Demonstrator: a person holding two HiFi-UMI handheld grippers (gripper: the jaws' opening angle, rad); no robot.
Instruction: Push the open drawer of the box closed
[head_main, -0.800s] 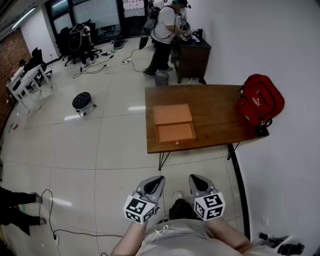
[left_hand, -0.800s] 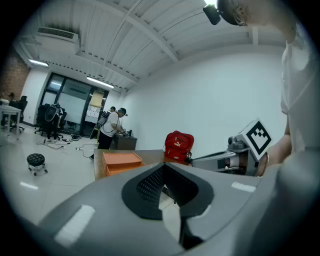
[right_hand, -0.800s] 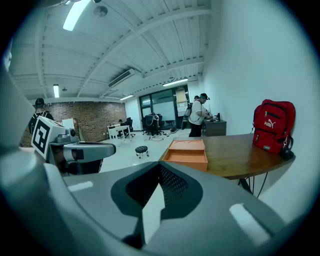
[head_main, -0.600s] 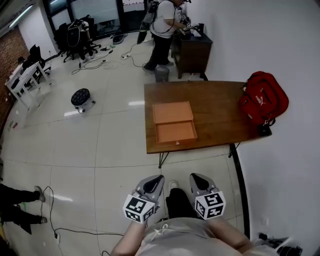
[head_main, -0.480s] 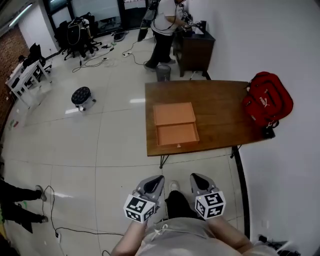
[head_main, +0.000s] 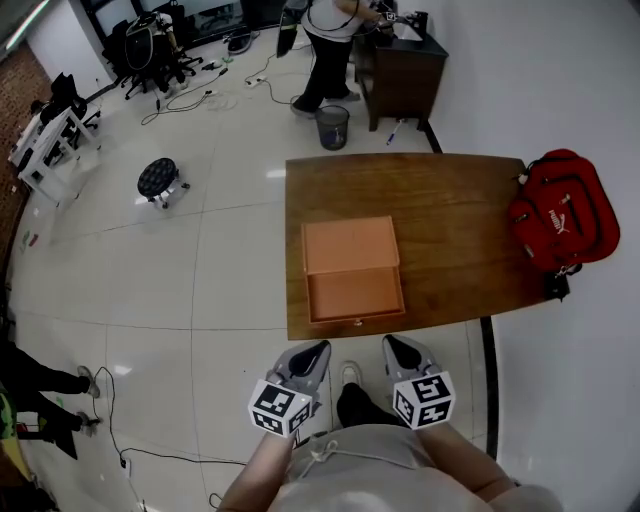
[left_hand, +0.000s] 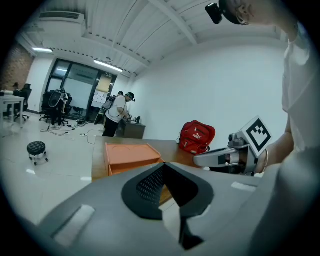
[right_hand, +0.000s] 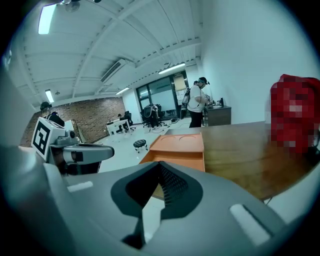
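Right now I hold the left gripper (head_main: 312, 353) and right gripper (head_main: 398, 350) low at my waist, short of the counter (head_main: 450, 215), both with jaws pressed together on nothing. The orange box (head_main: 349, 245) sits at the counter's near edge, and its drawer (head_main: 355, 296) is pulled out toward me.

Open path to drawer (head_main: 356, 294) front at table (head_main: 450, 225) near edge.
Bare floor (head_main: 200, 340) before it; narrow wood strip left of box (head_main: 350, 246), wide bare wood right; red bag (head_main: 562, 222) well apart at right edge.
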